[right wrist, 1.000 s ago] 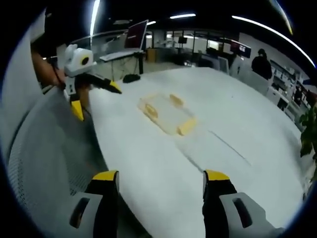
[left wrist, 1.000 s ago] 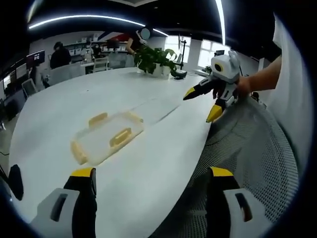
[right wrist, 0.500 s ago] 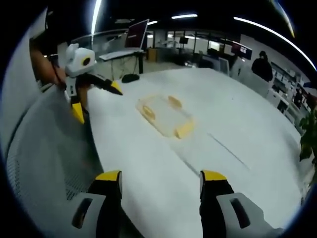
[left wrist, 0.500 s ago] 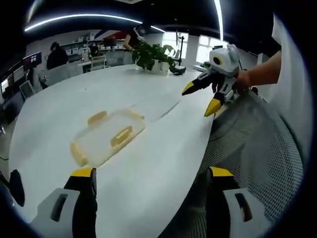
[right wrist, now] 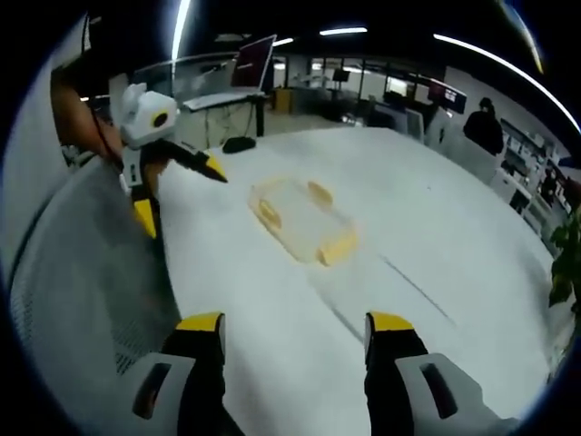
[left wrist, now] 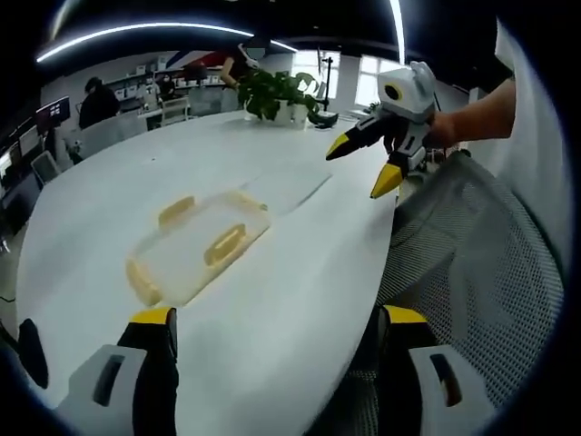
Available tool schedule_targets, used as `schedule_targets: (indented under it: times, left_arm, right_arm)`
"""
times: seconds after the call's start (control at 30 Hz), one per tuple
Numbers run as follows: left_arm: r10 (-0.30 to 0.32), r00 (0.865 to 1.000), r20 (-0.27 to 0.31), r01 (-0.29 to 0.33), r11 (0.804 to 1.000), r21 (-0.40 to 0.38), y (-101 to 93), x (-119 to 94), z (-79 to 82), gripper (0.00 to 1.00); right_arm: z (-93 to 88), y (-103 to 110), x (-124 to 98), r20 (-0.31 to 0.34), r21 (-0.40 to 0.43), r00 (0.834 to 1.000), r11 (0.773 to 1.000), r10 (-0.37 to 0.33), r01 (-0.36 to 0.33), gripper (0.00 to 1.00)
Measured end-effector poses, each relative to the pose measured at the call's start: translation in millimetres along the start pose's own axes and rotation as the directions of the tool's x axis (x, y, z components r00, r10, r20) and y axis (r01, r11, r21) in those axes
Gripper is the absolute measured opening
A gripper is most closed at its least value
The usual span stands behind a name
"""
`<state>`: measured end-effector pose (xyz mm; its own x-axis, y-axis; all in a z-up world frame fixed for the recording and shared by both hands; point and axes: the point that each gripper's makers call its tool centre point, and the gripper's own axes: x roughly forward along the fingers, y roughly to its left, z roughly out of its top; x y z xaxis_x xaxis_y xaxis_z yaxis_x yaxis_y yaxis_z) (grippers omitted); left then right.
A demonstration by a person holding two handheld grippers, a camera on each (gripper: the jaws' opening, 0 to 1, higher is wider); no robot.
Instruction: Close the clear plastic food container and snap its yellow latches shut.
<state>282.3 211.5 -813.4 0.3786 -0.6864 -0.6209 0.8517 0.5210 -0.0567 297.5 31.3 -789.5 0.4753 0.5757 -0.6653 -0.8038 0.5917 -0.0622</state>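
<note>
The clear plastic container [left wrist: 195, 247] lies flat on the white table [left wrist: 300, 272], with yellow latches [left wrist: 224, 245] along its sides. In the right gripper view the container [right wrist: 295, 221] sits mid-table. My left gripper [left wrist: 277, 327] hangs open over the near table edge, well short of the container and holding nothing. It also shows as the left gripper [right wrist: 182, 198], held in a hand at the table's left edge. My right gripper [right wrist: 295, 325] is open and holds nothing, also short of the container. It also shows as the right gripper [left wrist: 357, 171], open above the table's right edge.
A grey mesh chair back [left wrist: 477, 254] stands against the table edge between both hands, also seen as the chair back [right wrist: 82, 272]. A potted plant [left wrist: 277, 93] sits at the table's far end. Desks, monitors and people stand beyond the table.
The right gripper has moved a little up and inward over the table edge. Both views shifted slightly with the hands. The container has stayed where it was.
</note>
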Motion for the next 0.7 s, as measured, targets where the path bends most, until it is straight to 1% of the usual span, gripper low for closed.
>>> schedule_targets:
  times: [0.3, 0.53, 0.7]
  left_arm:
    - [-0.001, 1.0, -0.014, 0.001, 1.0, 0.02, 6.4, 4, -0.3, 0.91]
    - [-0.002, 1.0, -0.021, 0.003, 1.0, 0.02, 10.7, 6, -0.4, 0.9]
    - [-0.005, 1.0, -0.025, 0.006, 1.0, 0.02, 12.3, 7, -0.7, 0.89]
  right_arm:
    - [2.8, -3, 6, -0.009, -0.018, 1.0, 1.0, 0.006, -0.006, 0.59]
    - [6.4, -6, 12, -0.015, -0.04, 1.0, 0.999, 0.009, -0.009, 0.57]
    - [13.0, -5, 16, -0.005, -0.048, 1.0, 0.999, 0.018, -0.018, 0.57]
